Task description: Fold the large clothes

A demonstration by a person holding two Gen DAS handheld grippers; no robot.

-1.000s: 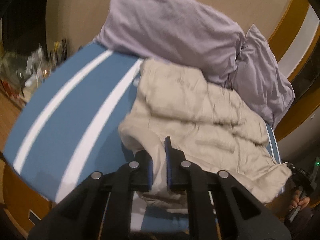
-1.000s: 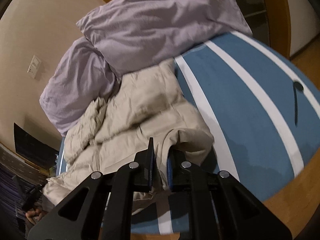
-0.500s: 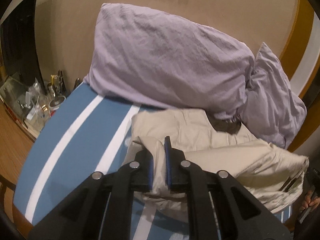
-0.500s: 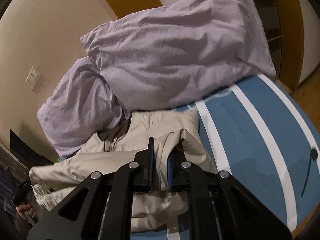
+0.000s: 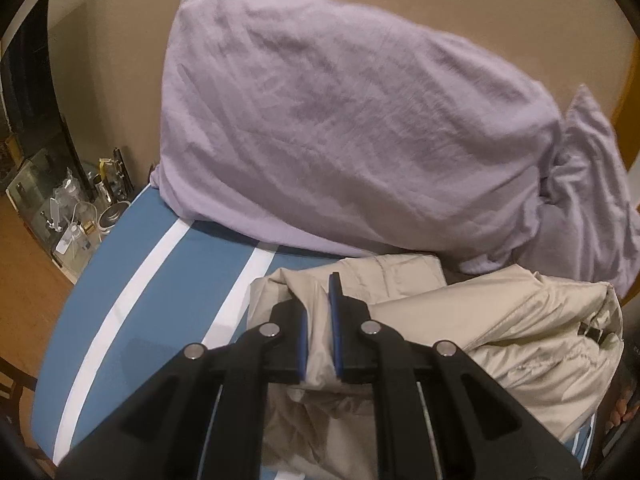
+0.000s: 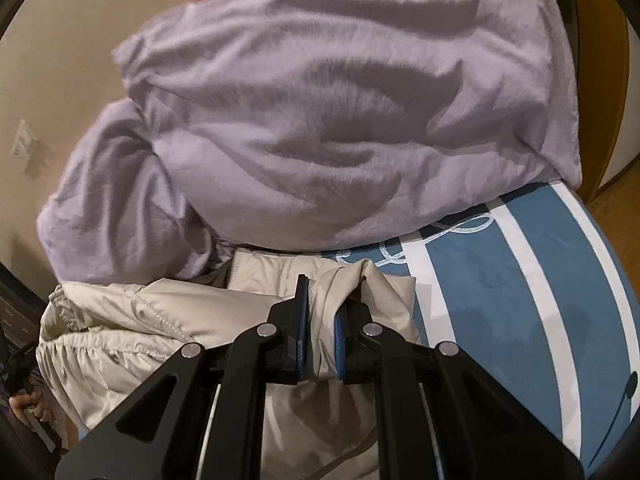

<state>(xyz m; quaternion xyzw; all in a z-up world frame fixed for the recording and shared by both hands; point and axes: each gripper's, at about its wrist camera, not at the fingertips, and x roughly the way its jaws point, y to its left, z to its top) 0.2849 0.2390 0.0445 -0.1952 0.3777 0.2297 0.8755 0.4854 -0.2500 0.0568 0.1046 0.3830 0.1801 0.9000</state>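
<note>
A beige padded jacket [image 5: 520, 328] [image 6: 132, 320] lies doubled over on the blue bed cover with white stripes [image 5: 160, 292] [image 6: 500, 300]. My left gripper [image 5: 319, 312] is shut on a bunched corner of the jacket, with fabric pinched between its blue pads. My right gripper [image 6: 321, 312] is shut on the opposite corner in the same way. Both held corners are lifted over the lower half of the jacket and sit close to the lilac pillows [image 5: 340, 132] [image 6: 340, 112]. The jacket's underside is hidden.
Two lilac pillows lean on the beige wall at the head of the bed. A cluttered stand with bottles and jars [image 5: 76, 216] is left of the bed. A wooden floor [image 5: 24, 280] shows beside it. A hand [image 6: 28, 404] holds the other gripper at the far left.
Both grippers carried the jacket's corners away from the near edge toward the pillows, folding the jacket over itself. The pillows now fill most of each view.
</note>
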